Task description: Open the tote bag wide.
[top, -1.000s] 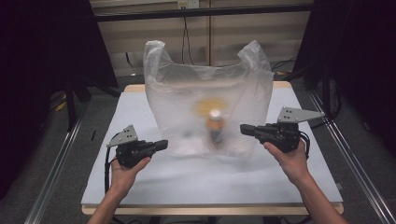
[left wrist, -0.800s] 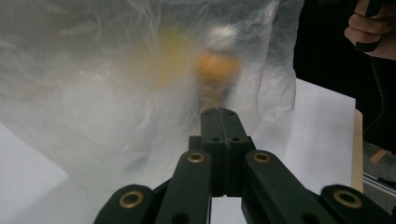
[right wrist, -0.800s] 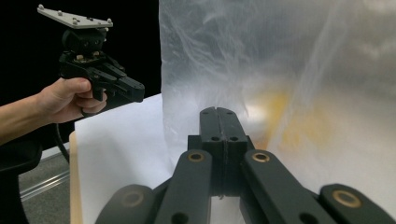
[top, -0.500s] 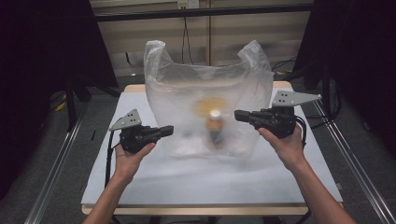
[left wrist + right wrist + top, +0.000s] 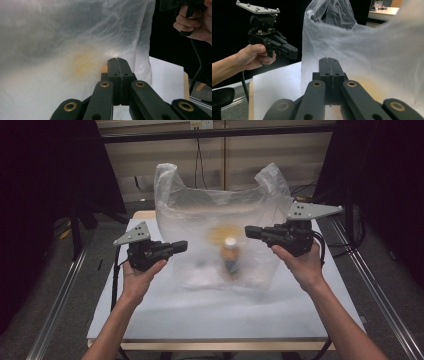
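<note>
Translucent plastic bag [image 5: 220, 227] upright at table centre, both grippers level at its flanks, jaws clenched on nothing

White-covered table [image 5: 220, 312] carries the bag, which stands with its two handle loops up, toward the far half of the surface; through the hazy film a small bottle [image 5: 230, 256] with pale cap shows upright near the bag's middle, a blurred yellow-orange patch [image 5: 222, 232] just above and behind it. Left gripper [image 5: 181, 246] is held above the table at the bag's left side, tips pointing inward and close to the film; contact cannot be told. Right gripper [image 5: 250, 231] mirrors it at the right side, slightly higher. In each gripper view the two black jaws meet flush, nothing between them
</note>
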Available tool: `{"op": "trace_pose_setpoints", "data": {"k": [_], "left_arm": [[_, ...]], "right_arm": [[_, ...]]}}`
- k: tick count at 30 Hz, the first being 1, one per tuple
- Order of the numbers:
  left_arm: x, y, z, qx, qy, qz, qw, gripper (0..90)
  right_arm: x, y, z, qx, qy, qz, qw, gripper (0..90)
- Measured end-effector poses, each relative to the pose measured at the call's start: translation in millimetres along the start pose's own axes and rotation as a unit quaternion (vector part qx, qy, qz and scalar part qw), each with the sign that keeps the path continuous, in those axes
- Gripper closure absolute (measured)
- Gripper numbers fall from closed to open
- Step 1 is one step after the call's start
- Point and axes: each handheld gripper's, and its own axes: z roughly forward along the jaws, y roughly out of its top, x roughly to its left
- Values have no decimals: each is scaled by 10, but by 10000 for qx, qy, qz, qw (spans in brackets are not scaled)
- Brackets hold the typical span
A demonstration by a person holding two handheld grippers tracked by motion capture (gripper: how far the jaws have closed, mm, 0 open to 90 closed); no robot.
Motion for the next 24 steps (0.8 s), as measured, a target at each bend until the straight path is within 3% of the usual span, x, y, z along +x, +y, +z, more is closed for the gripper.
{"op": "trace_pose_setpoints", "data": {"k": [7,11,17,21,24], "left_arm": [[0,196,43,-11,-28,136,9999,900],[11,385,61,-50,-33,201,9998,900],[49,564,94,-142,-92,189,9997,900],[92,554,137,-83,-91,160,9998,900],[139,571,168,-228,-137,41,9996,900]], "right_arm": [[7,220,58,-26,-26,-118,9999,900],[-24,333,83,-47,-113,-121,9999,900],[-73,461,111,-40,-185,-133,9997,900],[-124,399,147,90,-292,-99,9995,900],[-181,411,177,86,-364,-31,9993,900]]}}
